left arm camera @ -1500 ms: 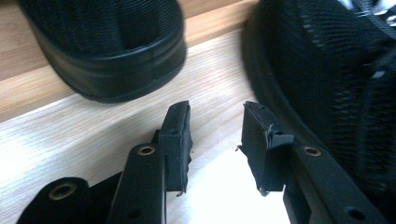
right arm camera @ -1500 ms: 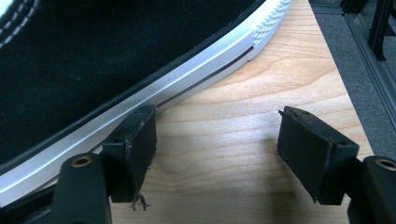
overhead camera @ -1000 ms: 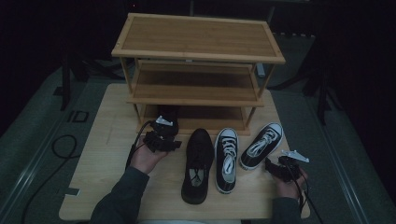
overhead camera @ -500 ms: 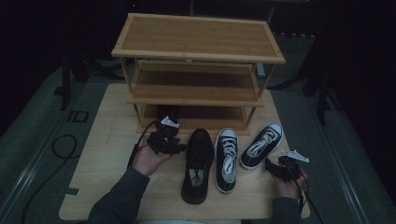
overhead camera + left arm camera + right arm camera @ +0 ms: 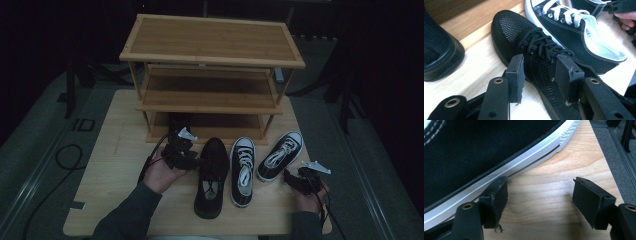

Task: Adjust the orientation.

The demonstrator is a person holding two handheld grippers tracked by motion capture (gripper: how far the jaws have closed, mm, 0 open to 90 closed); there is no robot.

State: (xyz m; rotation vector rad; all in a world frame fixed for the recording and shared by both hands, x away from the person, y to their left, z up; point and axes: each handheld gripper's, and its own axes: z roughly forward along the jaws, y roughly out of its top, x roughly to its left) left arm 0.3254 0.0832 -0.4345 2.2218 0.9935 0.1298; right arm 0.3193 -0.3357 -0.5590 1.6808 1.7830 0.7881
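Bamboo made up the biggest thing in view: a three-tier slatted wooden shoe rack stood at twelve o'clock on the pale wooden desk, with one black mesh shoe already tucked onto its bottom shelf.

Next in size came the shoes lying in front of the rack. The matching black mesh lace-up shoe lay at the desk's centre, its long axis running six to twelve o'clock, toe toward the rack. Just beside it at three o'clock sat a black canvas sneaker with white laces and a white sole, and farther toward three o'clock its twin, angled toward one o'clock.

Smallest were the tools. The left claw sat at nine o'clock of the mesh shoe, pointing across its length; in the left gripper view the left claw's pads stood wide, straddling the laced upper without visibly pressing on it. The left hand was clearly the nearer one, so I judged the coming move to be a pinch across the shoe's width followed by a lift toward the rack. The right claw rested at four o'clock, wide and empty, its pads on bare desk just beside the angled sneaker's white sole.

Compared with a second earlier, the left claw had shifted from near the rack's bottom shelf toward the mesh shoe, while the right claw had kept its place.
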